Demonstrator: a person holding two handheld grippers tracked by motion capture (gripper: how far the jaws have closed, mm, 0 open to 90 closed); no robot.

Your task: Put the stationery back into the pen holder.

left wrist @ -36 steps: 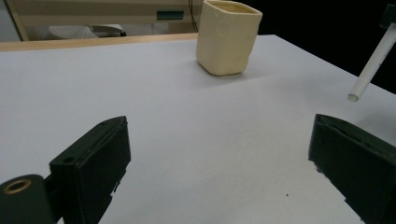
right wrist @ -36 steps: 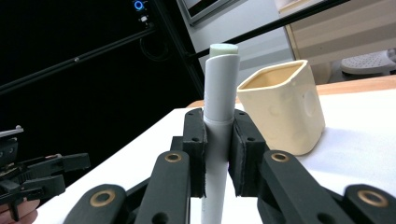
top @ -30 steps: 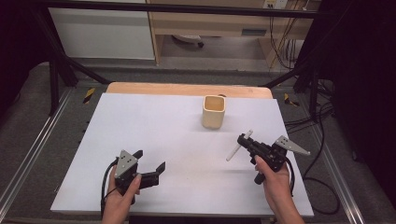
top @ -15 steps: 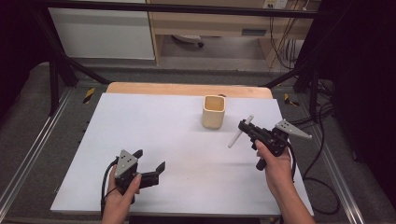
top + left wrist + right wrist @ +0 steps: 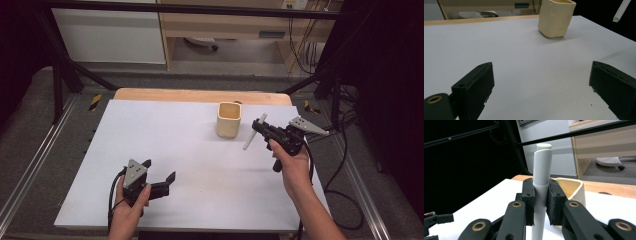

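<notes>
My right claw (image 5: pixel 261 127) pinches a slim white pen (image 5: pixel 541 185) at mid-barrel, held in the air at three o'clock of the cream cup (image 5: pixel 229 119) on the worktop (image 5: pixel 165 135). The pen looks light, stiff and smooth, likely to slip. My left claw (image 5: pixel 160 171) rests spread and empty.

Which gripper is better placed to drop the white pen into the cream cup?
Right. The right gripper is shut on the white pen beside the cream cup; the left gripper sits open near the table's front edge.
</notes>
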